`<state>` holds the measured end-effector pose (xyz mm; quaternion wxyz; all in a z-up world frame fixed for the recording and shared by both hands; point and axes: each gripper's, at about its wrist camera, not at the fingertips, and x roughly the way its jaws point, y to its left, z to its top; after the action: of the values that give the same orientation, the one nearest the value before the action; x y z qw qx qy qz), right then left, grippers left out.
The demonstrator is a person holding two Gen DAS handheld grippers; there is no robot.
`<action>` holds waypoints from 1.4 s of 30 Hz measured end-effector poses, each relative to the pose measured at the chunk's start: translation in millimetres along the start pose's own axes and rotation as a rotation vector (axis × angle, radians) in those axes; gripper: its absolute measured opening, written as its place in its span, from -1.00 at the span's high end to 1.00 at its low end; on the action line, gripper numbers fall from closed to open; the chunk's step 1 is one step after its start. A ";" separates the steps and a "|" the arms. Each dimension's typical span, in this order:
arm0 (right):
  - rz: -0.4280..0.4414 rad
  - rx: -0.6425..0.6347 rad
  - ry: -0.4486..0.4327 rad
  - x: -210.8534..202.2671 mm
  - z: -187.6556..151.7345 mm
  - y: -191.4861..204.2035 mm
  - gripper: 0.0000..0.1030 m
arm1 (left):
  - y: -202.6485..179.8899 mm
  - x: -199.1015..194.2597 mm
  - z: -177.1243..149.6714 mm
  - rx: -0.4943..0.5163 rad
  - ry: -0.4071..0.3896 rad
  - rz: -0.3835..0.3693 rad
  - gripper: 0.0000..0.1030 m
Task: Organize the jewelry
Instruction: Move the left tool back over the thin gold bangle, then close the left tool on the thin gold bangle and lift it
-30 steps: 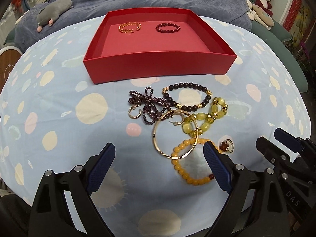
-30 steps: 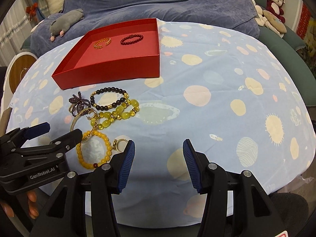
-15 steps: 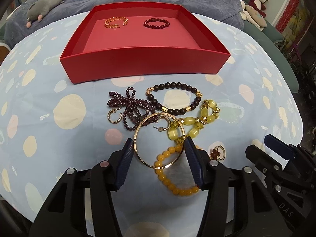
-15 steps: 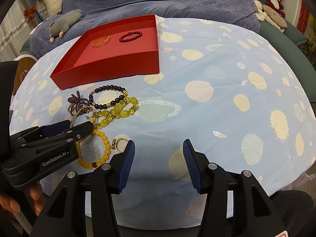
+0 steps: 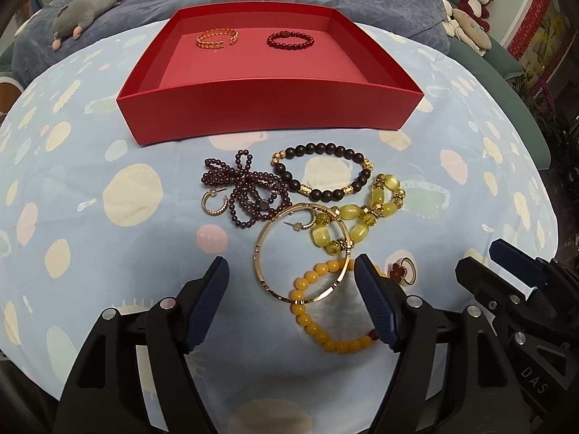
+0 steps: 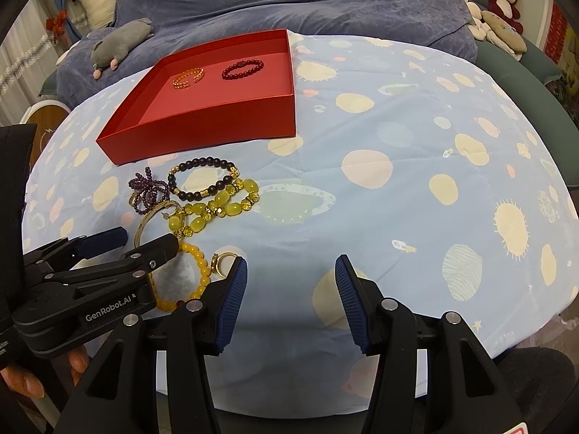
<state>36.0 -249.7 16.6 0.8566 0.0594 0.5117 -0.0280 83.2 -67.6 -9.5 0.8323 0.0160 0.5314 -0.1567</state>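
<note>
On the table's spotted blue cloth (image 5: 90, 166), the jewelry lies in a loose heap just in front of the red tray (image 5: 267, 108), which sits toward the far edge. Leftmost in the heap is a small gold hoop earring (image 5: 214, 202), touching a tangle of dark purple beads (image 5: 242, 188). Beside that lies a black bead bracelet (image 5: 322, 173) with gold spacers, and right of it a yellow-green bracelet (image 5: 365, 213) of chunky stones. Nearer the front edge, a thin gold bangle (image 5: 302, 253) overlaps an orange bead bracelet (image 5: 325, 311), and a gold ring with a red clover (image 5: 401, 271) rests just right of them.

The left gripper (image 5: 291, 305) hangs over the bangle and the orange bracelet; its jaws are opening, both pieces lie between the blue pads (image 5: 208, 303), and neither pad presses on them. A hand (image 6: 21, 379) shows beneath this gripper in the right wrist view.

Inside the tray, near its far wall, a gold chain cuff (image 5: 217, 38) lies left of a dark red bead bracelet (image 5: 289, 39), the two apart.

The right gripper (image 6: 291, 302) hovers over bare cloth right of the heap, its fingers spread and empty, the ring just beside its left pad.
</note>
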 end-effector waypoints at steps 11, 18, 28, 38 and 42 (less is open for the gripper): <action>0.001 0.002 0.005 1.6 0.9 -1.5 0.04 | -3.0 1.3 3.8 0.020 -0.003 -0.014 -0.02; 0.046 0.029 0.020 5.3 5.2 0.7 0.04 | 5.3 -12.3 3.8 0.000 -0.034 -0.018 -0.02; 0.124 0.028 0.038 22.2 20.6 31.5 0.14 | 35.6 -28.4 -0.8 -0.030 -0.056 0.051 -0.02; 0.165 0.051 0.084 48.4 28.9 50.6 0.53 | 48.2 -24.6 -0.5 -0.040 -0.057 0.088 -0.02; 0.168 0.057 0.082 52.5 32.8 54.9 0.55 | 50.3 -21.4 0.0 -0.044 -0.051 0.088 -0.02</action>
<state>95.6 -198.9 -10.3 0.8323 0.1276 0.5385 0.0320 89.0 -14.6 2.6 0.8520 0.0173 0.5119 -0.1086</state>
